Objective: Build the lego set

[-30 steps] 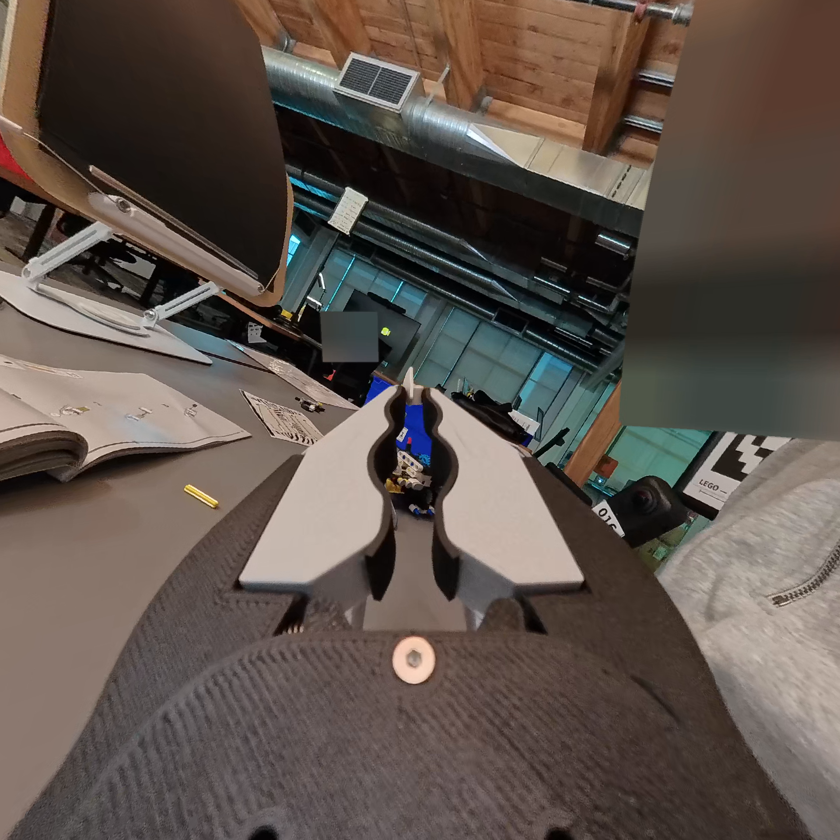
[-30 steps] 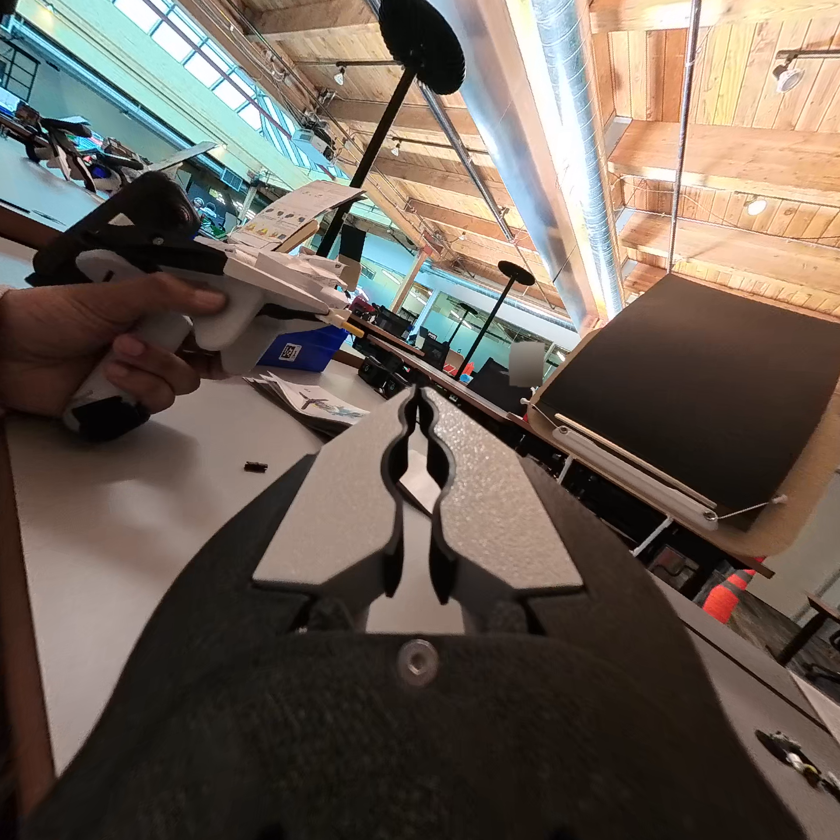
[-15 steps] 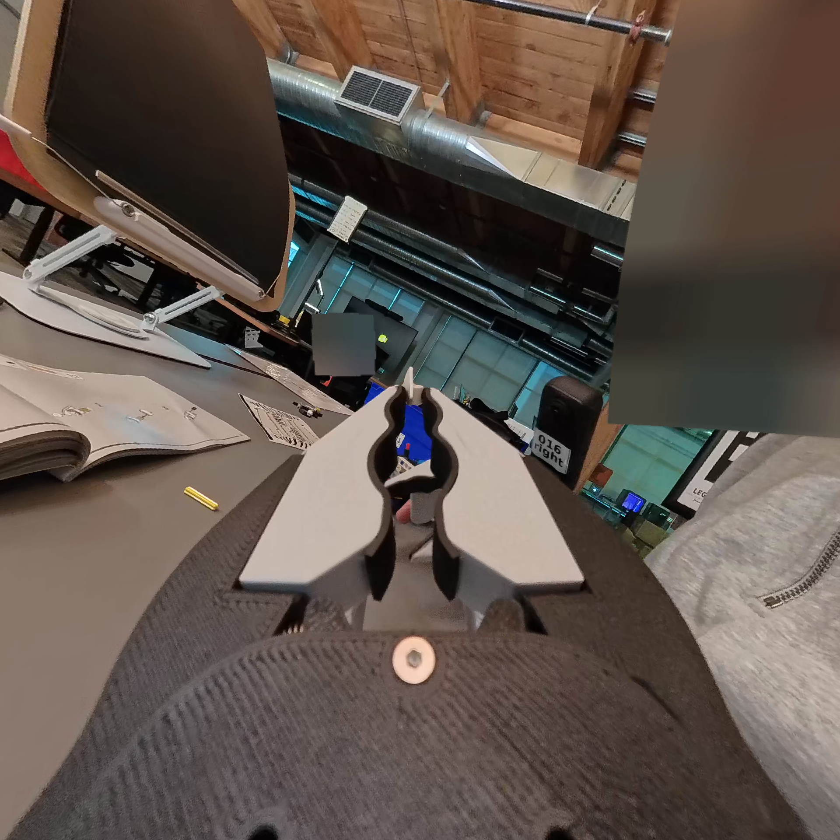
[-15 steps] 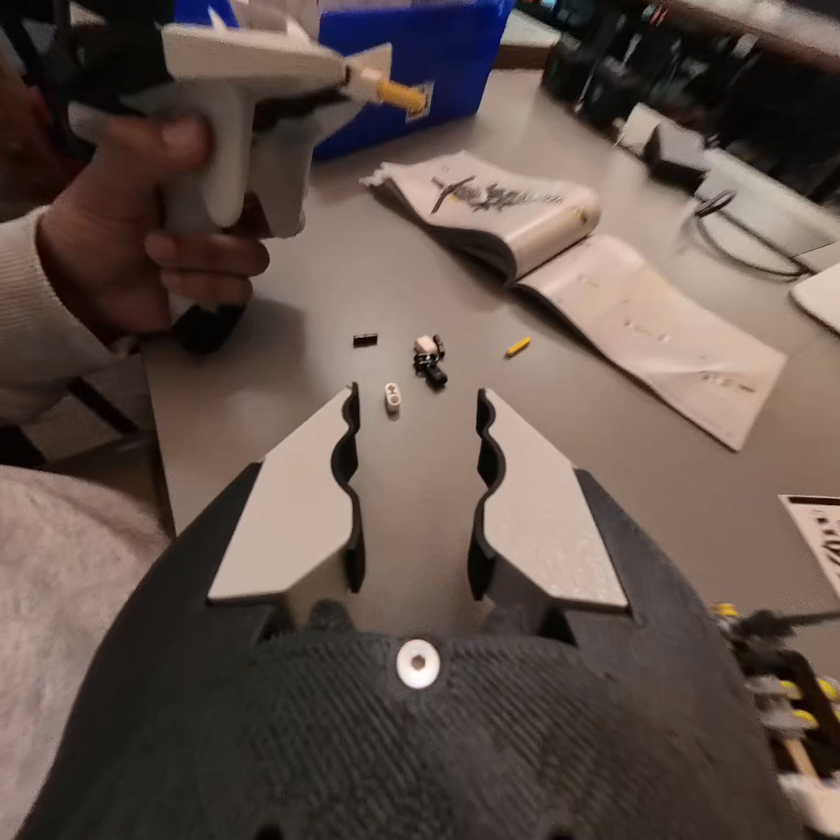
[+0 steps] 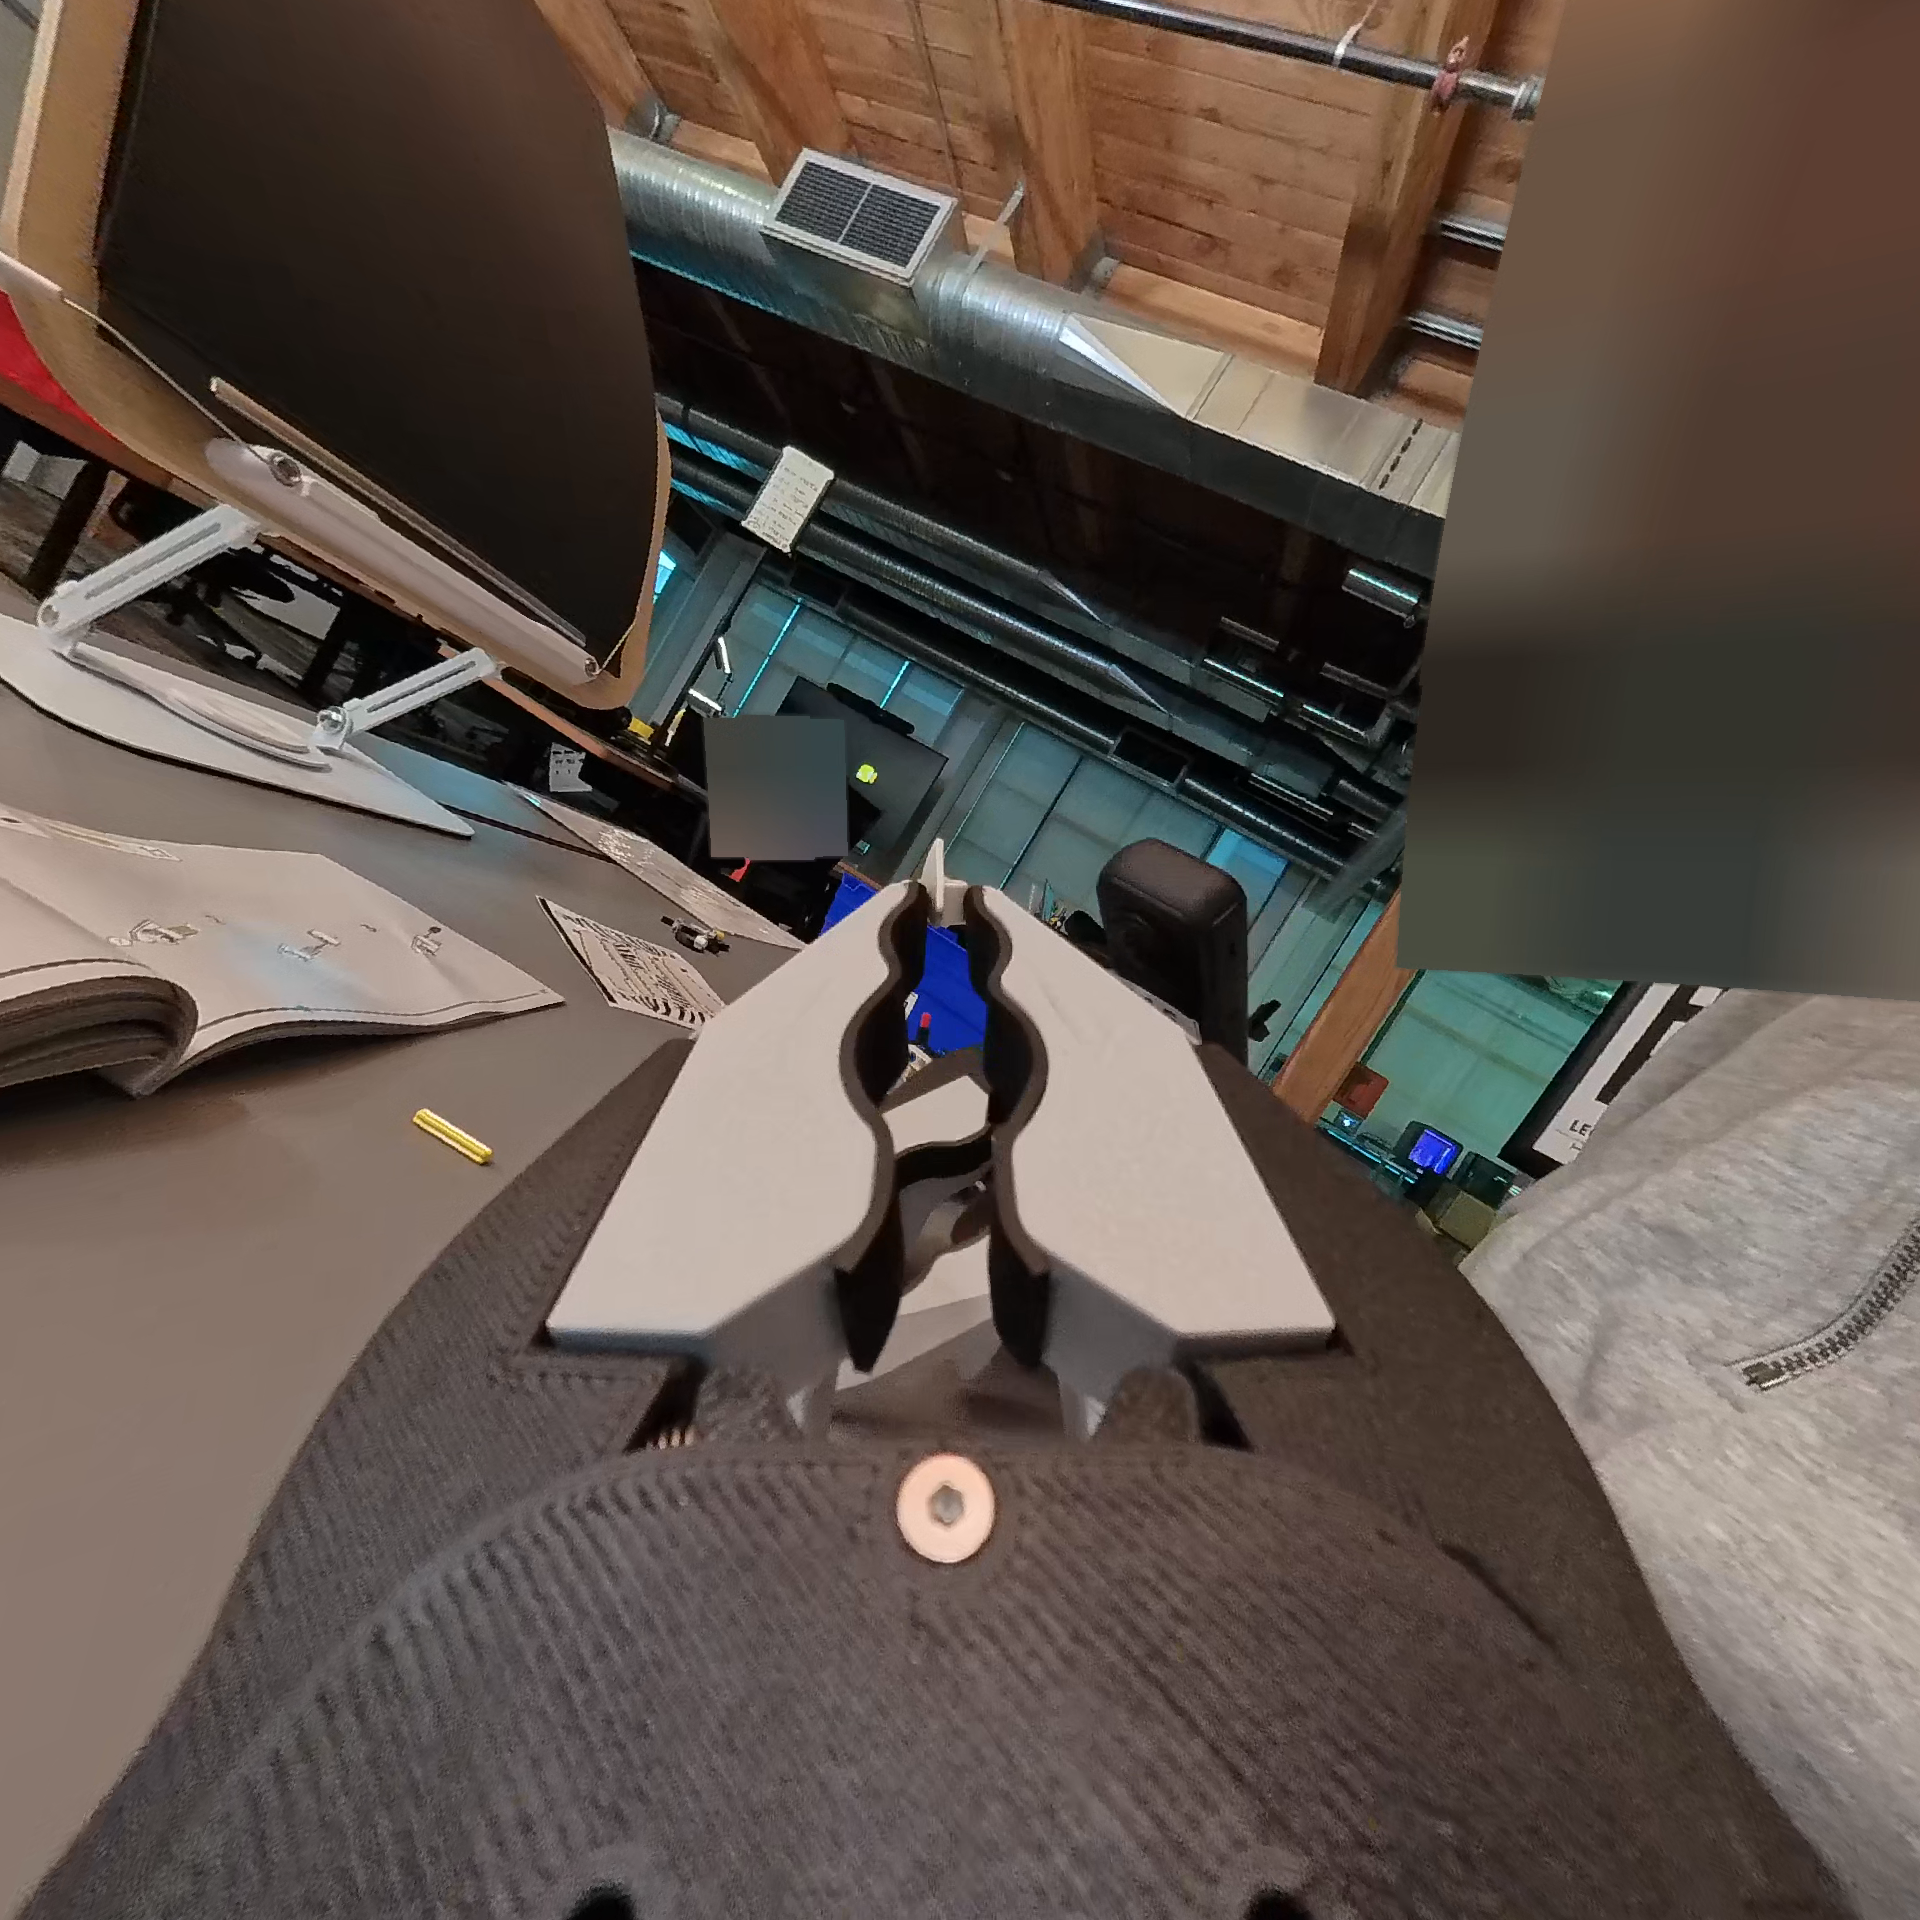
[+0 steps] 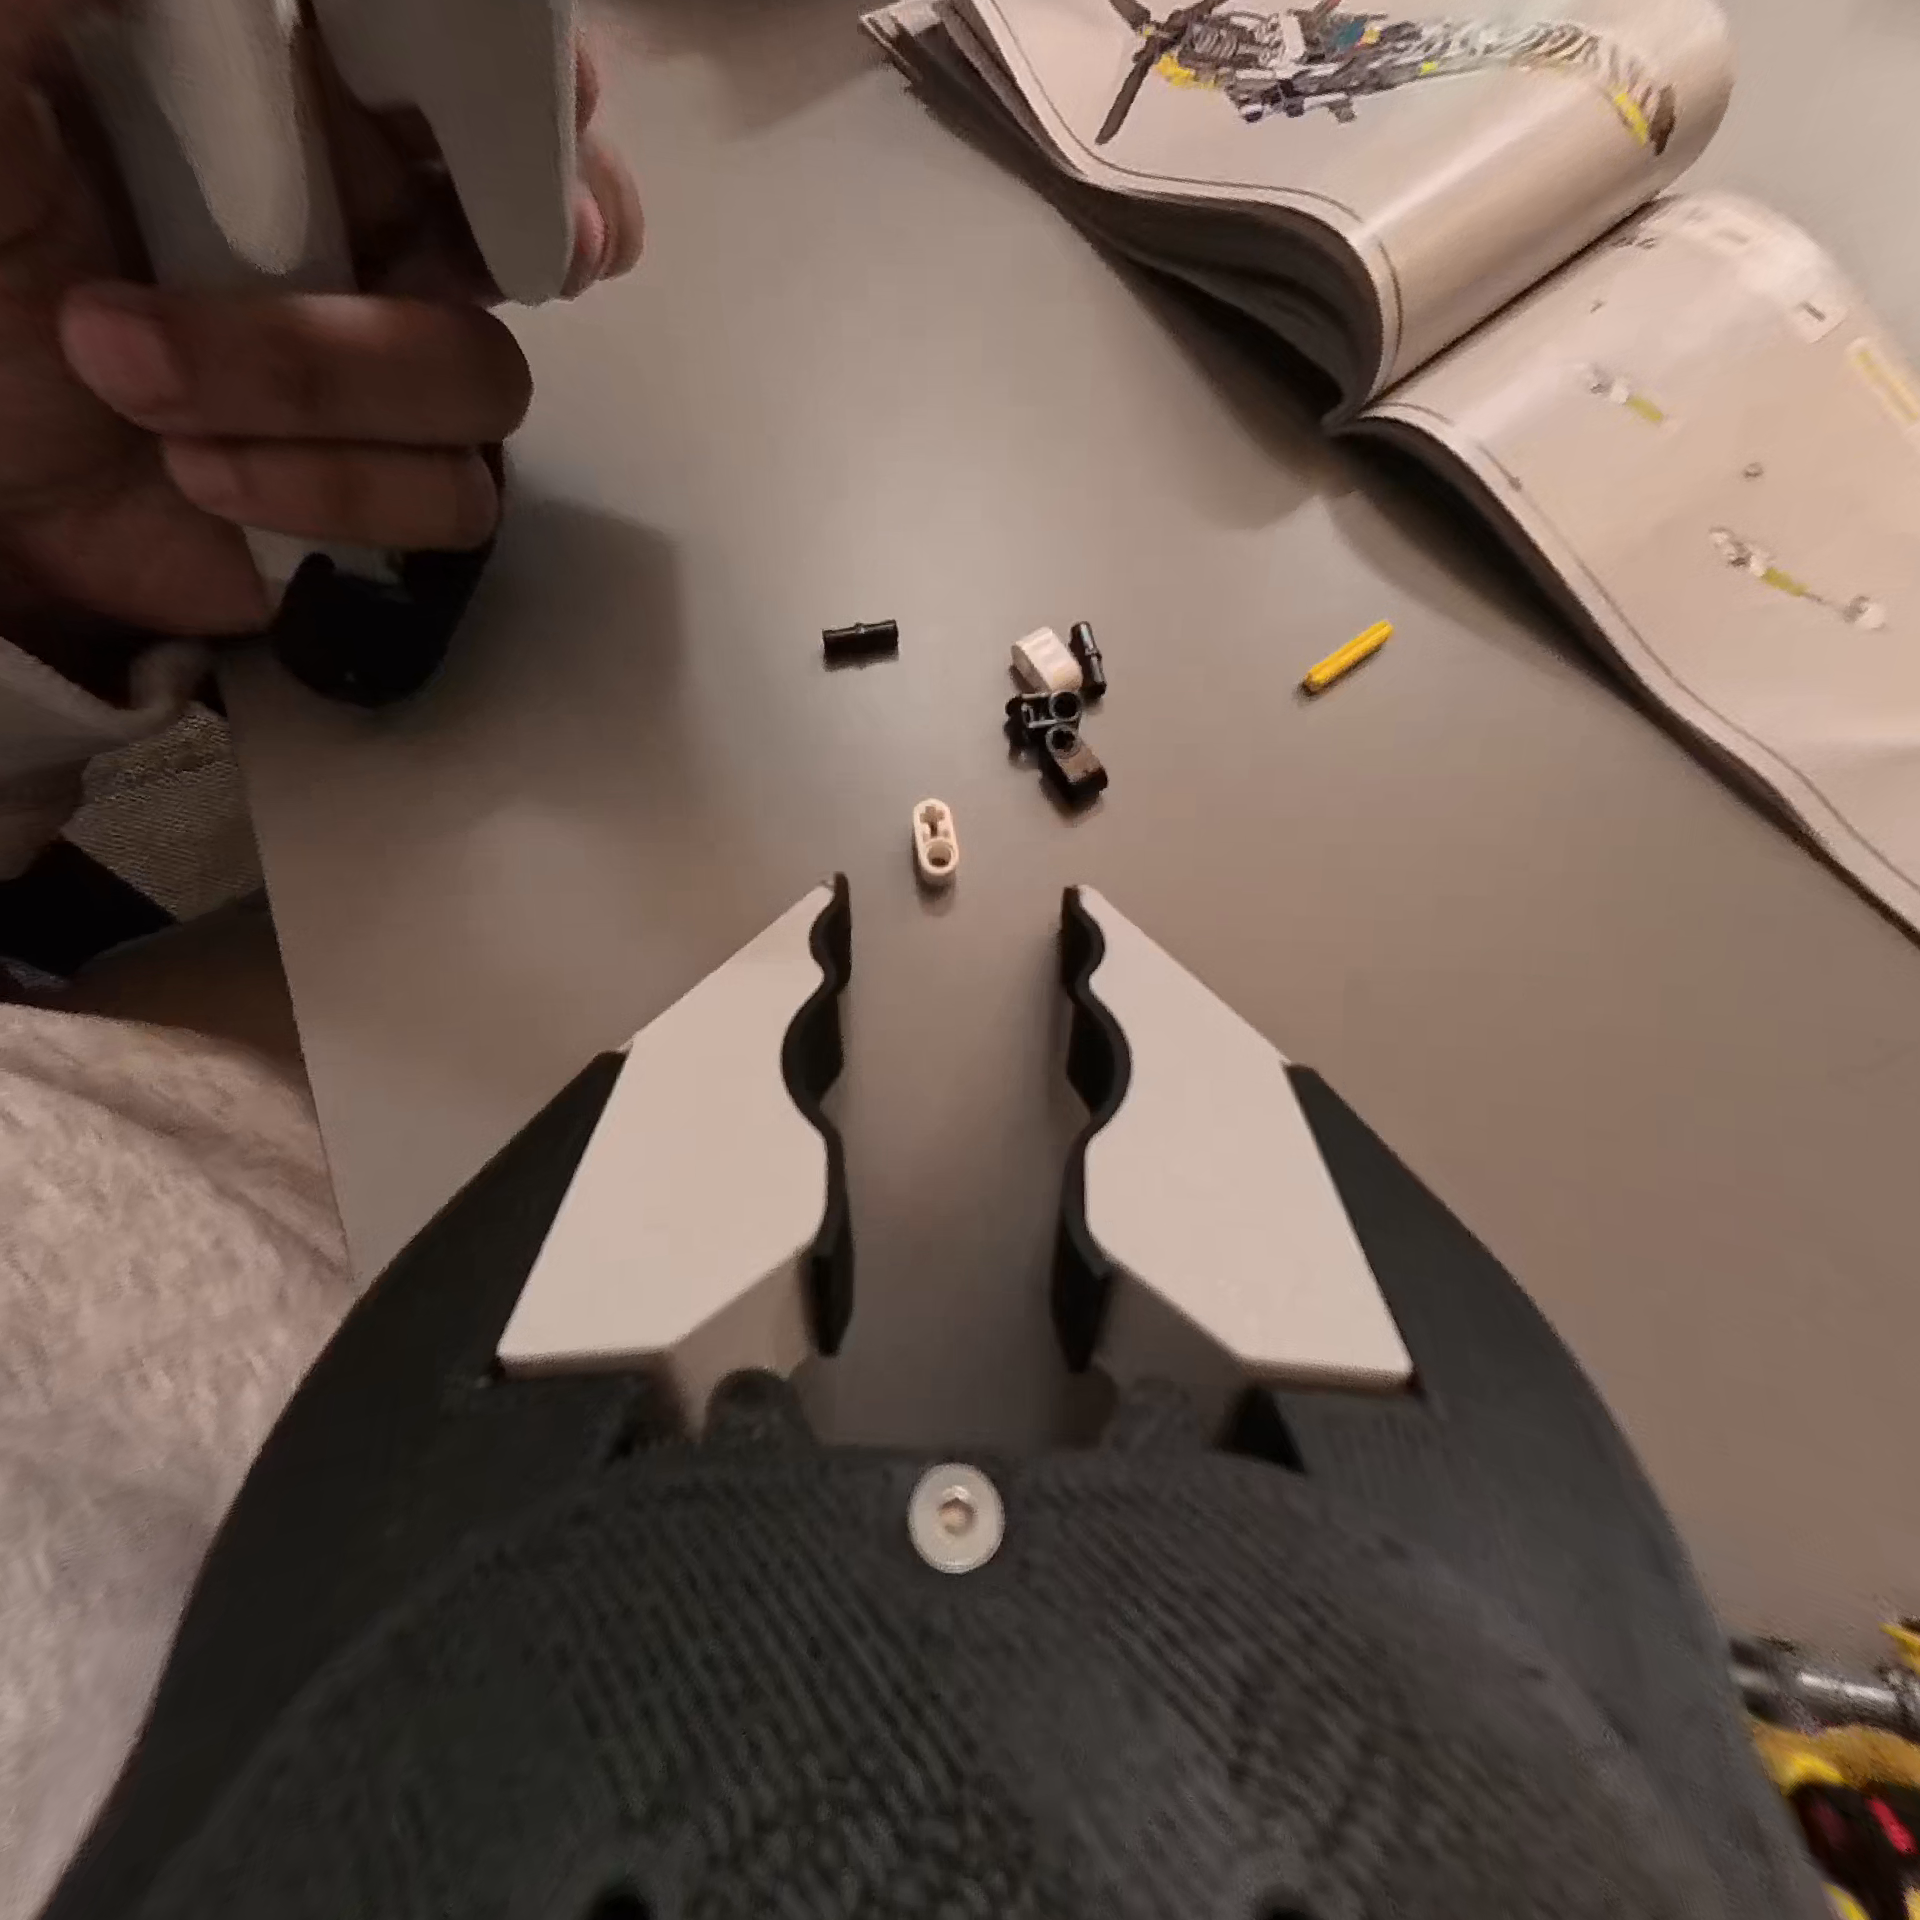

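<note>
The right gripper [image 6: 954, 896] points steeply down at the grey table [image 6: 1351, 1039], jaws spread wide and empty. Just past its tips lies a white two-hole lego connector [image 6: 935, 842]; beyond, a cluster of black and white pieces [image 6: 1060, 707], a black pin [image 6: 860, 639] and a yellow axle [image 6: 1348, 656]. The left gripper [image 5: 943, 902], tilted upward, pinches a small white piece [image 5: 937, 868].

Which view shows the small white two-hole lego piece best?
The right wrist view: the white two-hole piece lies in plain sight on the grey table, just ahead of the open right hand-held gripper. In the left wrist view I cannot find it.
</note>
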`<state>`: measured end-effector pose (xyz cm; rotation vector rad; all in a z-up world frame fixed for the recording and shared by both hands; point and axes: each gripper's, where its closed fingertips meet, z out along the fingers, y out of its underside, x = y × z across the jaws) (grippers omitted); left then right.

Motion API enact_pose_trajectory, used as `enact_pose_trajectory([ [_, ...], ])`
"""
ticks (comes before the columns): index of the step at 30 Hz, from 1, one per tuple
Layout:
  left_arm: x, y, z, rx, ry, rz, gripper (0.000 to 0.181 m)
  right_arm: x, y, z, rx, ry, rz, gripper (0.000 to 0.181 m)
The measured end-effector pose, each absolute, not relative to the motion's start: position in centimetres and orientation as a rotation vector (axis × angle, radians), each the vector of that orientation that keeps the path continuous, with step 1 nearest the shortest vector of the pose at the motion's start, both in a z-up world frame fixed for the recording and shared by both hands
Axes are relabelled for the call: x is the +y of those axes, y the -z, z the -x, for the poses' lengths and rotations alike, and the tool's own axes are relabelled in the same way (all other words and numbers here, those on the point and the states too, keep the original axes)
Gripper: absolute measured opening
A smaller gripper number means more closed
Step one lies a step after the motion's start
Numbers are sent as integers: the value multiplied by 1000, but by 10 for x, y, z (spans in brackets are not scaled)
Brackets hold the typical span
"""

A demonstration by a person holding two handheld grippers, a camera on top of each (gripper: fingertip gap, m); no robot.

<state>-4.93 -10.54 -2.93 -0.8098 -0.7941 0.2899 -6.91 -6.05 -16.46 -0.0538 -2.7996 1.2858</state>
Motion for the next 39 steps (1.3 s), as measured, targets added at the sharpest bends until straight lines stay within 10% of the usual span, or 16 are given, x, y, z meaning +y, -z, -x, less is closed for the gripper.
enact_pose_trajectory([
  [7, -104, 30, 50, -797, -277, 816, 3, -68, 165, 64, -2868, -1314, 41, 5],
  [30, -24, 138, 54, -1272, 137, 1477, 4, -1, 126, 69, -2729, -1417, 0, 5],
  [39, -32, 126, 58, -1268, 13, 1472, 35, -2, 121, 57, -2767, -1496, -29, 5],
])
